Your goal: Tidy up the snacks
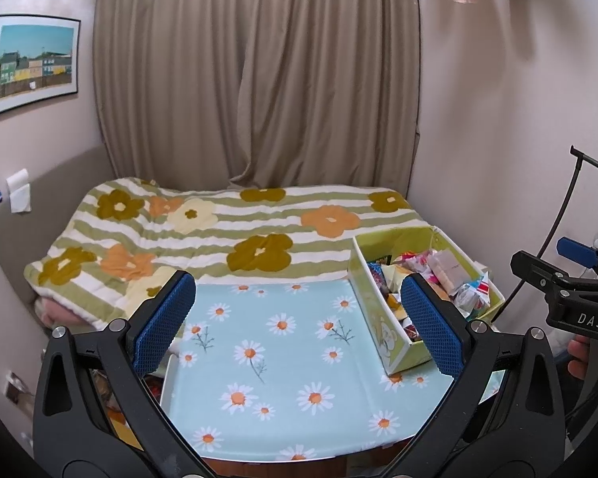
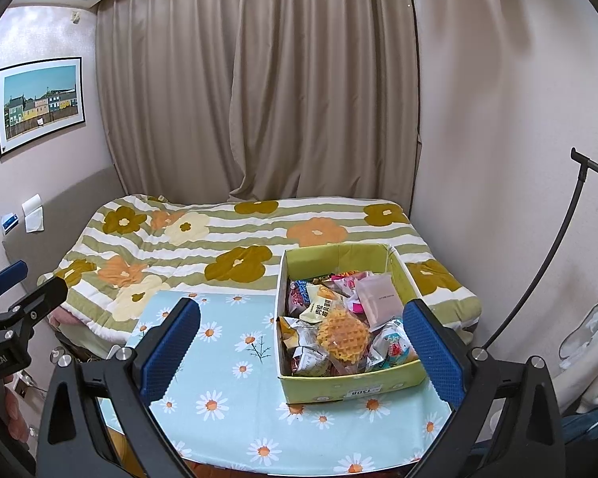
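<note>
Hovering above the daisy-print tablecloth (image 2: 227, 390), both grippers stood with their blue pads spread wide and nothing between them: the left gripper (image 1: 295, 318) faced the bare middle of the cloth, while the right gripper (image 2: 299, 342) looked almost straight at the yellow-green cardboard box (image 2: 351, 388) standing on the cloth's right side. The snacks (image 2: 339, 318) all lay inside that box in a loose heap, a waffle-patterned biscuit packet (image 2: 343, 336) on top, a pale pink pouch (image 2: 378, 298) toward the back, silver and red wrappers around them; no packet could be seen loose on the cloth. That arrangement would suit two stages equally, a jumbled box waiting to be sorted out or a box into which the last packet had just gone, and the views did not settle which. Any reach into the box would call for the right gripper to clear the tall near wall and pinch soft, crinkly film without crushing the contents. Behind the table lay a bed under a flower-striped quilt (image 1: 219, 231), with beige curtains (image 1: 255, 79) beyond; a black cable (image 2: 546, 263) arced close by on the right.
</note>
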